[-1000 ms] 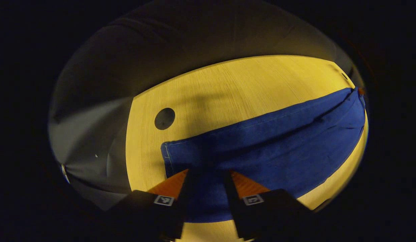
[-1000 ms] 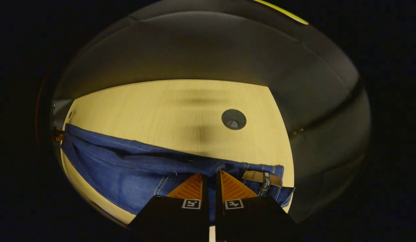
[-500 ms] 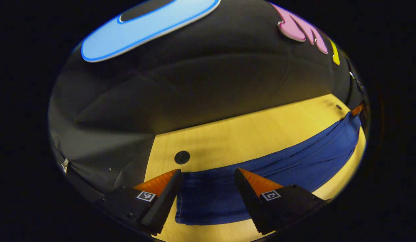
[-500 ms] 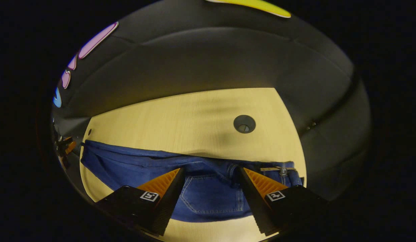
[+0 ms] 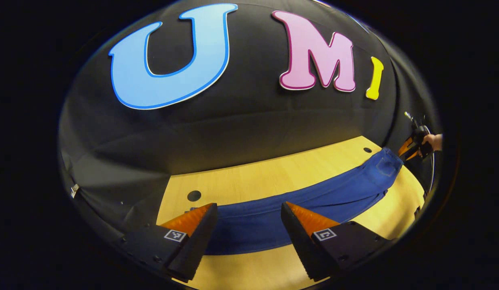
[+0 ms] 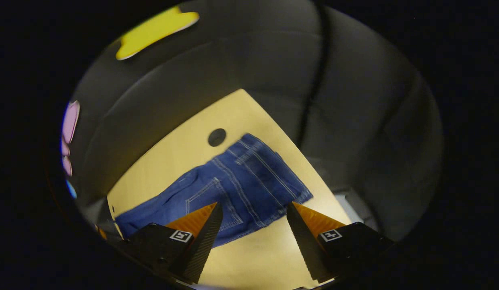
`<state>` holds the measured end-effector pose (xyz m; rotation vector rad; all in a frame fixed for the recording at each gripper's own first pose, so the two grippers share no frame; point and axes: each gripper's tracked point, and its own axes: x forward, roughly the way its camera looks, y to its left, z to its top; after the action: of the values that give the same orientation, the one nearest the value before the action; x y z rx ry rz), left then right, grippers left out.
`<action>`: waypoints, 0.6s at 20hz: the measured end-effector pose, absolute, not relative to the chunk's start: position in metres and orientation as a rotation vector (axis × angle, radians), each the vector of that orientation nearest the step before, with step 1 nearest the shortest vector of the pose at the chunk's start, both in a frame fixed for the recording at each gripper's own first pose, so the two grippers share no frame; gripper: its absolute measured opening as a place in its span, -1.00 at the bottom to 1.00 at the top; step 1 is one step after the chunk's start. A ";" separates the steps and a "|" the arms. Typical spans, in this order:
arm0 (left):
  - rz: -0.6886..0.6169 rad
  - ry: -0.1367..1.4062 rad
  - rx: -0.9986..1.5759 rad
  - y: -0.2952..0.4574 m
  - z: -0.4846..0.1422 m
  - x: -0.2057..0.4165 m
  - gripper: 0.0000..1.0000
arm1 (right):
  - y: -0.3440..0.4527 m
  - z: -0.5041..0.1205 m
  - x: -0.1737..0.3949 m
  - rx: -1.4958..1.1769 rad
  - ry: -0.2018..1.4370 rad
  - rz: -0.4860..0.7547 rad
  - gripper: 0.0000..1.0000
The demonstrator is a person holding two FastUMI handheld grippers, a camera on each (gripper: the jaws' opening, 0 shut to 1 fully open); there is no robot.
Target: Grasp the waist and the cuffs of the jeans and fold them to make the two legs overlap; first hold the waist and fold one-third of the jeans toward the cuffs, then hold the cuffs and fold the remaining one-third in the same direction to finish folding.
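Jeans (image 5: 313, 201) flat beyond both tools (jaws apart)

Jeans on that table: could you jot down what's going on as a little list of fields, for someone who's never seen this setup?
garment: blue jeans, lying flat in a long strip, legs overlapped
surface: light wooden table with round holes
left gripper: open, above the cuff end, holding nothing
right gripper: open, above the waist end, holding nothing
person: a hand at the far end in the left gripper view
fold progress: legs overlapped; thirds not yet folded
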<state>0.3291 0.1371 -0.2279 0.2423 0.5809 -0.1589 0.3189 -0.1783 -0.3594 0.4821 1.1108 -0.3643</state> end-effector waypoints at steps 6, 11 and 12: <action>-0.199 0.595 0.260 0.112 -0.228 0.303 0.96 | -0.180 -0.393 0.311 0.562 1.166 -0.568 0.96; -0.210 0.621 0.269 0.107 -0.240 0.302 0.96 | -0.171 -0.392 0.323 0.675 1.132 -0.591 0.66; -0.211 0.626 0.265 0.106 -0.241 0.302 0.96 | -0.168 -0.392 0.326 0.698 1.118 -0.603 0.28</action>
<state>0.3022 0.1065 -0.2412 0.2645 0.6259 -0.2109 0.3261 -0.1682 -0.3922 0.6977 1.1181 -0.6025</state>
